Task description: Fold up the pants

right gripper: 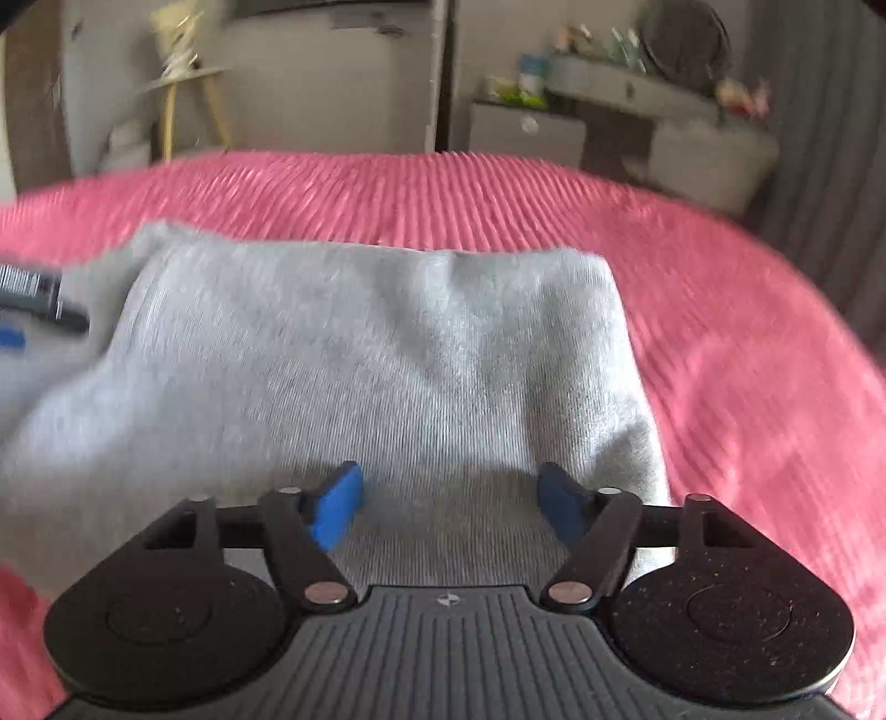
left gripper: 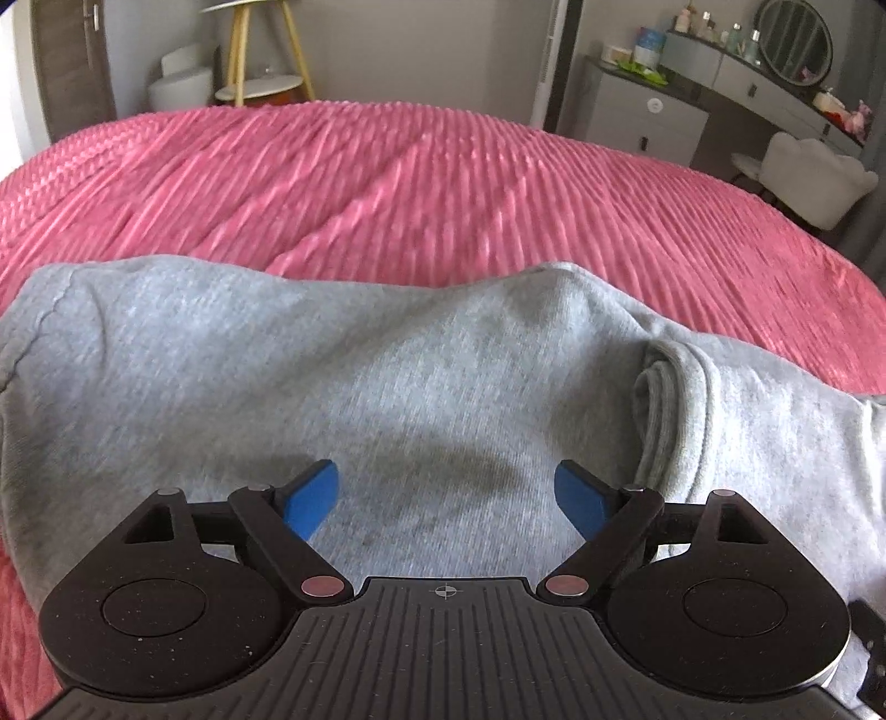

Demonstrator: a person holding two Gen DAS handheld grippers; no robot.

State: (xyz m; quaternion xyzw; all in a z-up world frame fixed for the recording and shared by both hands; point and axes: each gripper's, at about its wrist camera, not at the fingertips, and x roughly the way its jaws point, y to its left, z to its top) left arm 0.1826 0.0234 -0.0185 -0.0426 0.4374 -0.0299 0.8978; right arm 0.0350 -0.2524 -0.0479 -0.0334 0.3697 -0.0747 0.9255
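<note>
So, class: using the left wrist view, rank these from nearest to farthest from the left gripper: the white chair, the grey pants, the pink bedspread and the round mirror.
1. grey pants, directly under the left gripper.
2. pink bedspread, beyond the pants.
3. white chair, off the bed's right edge.
4. round mirror, top right, above the dresser behind the chair.

Heathered light grey pants (left gripper: 432, 376) are lying on a hot-pink ribbed bedspread (left gripper: 387, 183), black grippers are showing bright blue pads (left gripper: 313, 498), and a yellow-legged stool (left gripper: 260, 55) is sitting far left.
</note>
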